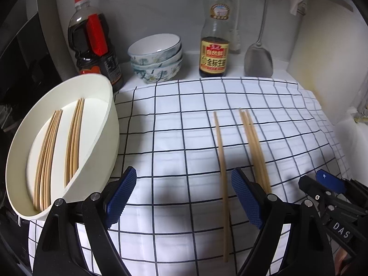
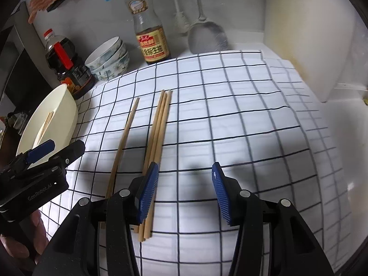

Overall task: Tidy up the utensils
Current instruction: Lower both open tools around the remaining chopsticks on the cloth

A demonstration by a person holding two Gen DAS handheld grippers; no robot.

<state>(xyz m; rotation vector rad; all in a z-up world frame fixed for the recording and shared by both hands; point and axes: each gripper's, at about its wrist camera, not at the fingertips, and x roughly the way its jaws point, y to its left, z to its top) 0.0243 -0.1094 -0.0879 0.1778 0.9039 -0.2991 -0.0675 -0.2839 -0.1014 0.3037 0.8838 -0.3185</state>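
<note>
A single wooden chopstick (image 1: 222, 174) lies on the checked cloth (image 1: 174, 138), with a bundle of three chopsticks (image 1: 254, 147) to its right. A white oval tray (image 1: 108, 124) at the left holds two groups of chopsticks (image 1: 57, 151). My left gripper (image 1: 184, 197) is open and empty above the cloth, the single chopstick just inside its right finger. My right gripper (image 2: 185, 191) is open and empty; the bundle (image 2: 158, 135) runs under its left finger (image 2: 148, 193), the single chopstick (image 2: 123, 142) farther left. The tray (image 2: 66, 115) shows at the left.
At the back stand a dark soy sauce bottle (image 1: 92, 43), stacked patterned bowls (image 1: 156, 57), a yellow-capped sauce bottle (image 1: 215, 34) and a hanging metal spatula (image 1: 258, 57). A white cutting board (image 1: 326, 46) leans at the right. The other gripper (image 2: 34, 170) is at the left of the right wrist view.
</note>
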